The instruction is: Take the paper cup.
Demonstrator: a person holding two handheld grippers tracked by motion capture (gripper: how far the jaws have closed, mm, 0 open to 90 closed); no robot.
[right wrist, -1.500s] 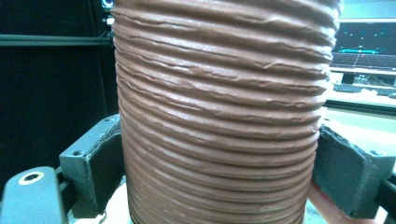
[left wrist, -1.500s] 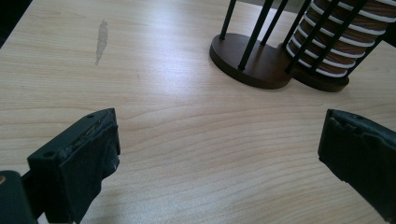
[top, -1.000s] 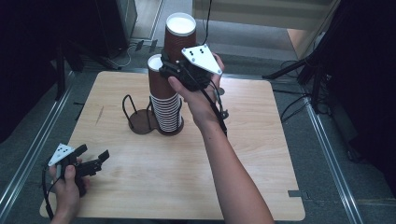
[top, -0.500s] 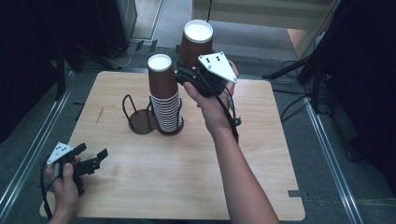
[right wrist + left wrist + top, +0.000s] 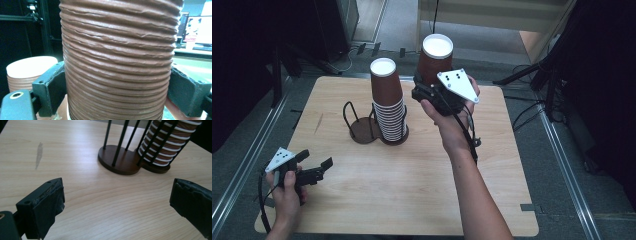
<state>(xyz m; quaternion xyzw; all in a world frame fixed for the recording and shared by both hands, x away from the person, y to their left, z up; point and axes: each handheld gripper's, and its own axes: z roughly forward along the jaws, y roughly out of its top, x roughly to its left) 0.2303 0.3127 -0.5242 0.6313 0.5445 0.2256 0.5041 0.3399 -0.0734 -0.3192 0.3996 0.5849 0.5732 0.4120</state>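
Jaws of the right gripper press against both sides of a brown ribbed paper cup, which they hold upside down in the air, its white base turned upward. In the right gripper view the ridged wall of the cup sits squeezed between the two black pads, one on each side. Seen from the high view, the held cup hangs above the far part of the tabletop, near the middle of the far edge, just to the right of the stack of cups and apart from it.

That stack stands inverted on a dark wooden holder with black wire uprights, set in the far half of the tabletop a little left of centre. The holder has two round bays: the stack fills the right one and the left one stands empty.

Near the front left corner, the left gripper is held low over the wood, its jaws spread wide with nothing between them. In the left gripper view the pads frame bare wood, with the holder's base farther off.
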